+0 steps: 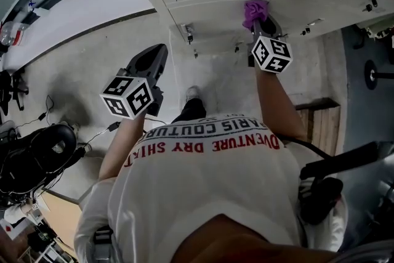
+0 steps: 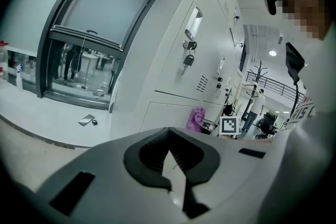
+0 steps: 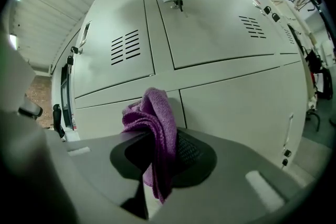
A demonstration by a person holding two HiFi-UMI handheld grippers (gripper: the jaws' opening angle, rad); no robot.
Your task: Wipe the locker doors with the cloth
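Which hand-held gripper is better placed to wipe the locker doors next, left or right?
Right. The right hand-held gripper is shut on the purple cloth, close against a locker door. The left hand-held gripper is shut, empty, and away from the lockers.

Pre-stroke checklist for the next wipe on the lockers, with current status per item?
1. Cloth held by the right hand-held gripper: ok, the jaws are shut on it and a fold trails back through them.
2. Cloth against the locker door: ok, it looks pressed on near the seam between two lower doors.
3. Keys out of the wipe path: ok, they hang from a lock on the upper door, well above the cloth.
4. Left hand-held gripper out of the way: ok, its jaws are together and empty, and it is held off the lockers.
5. Door latched so it will not swing: cannot tell.
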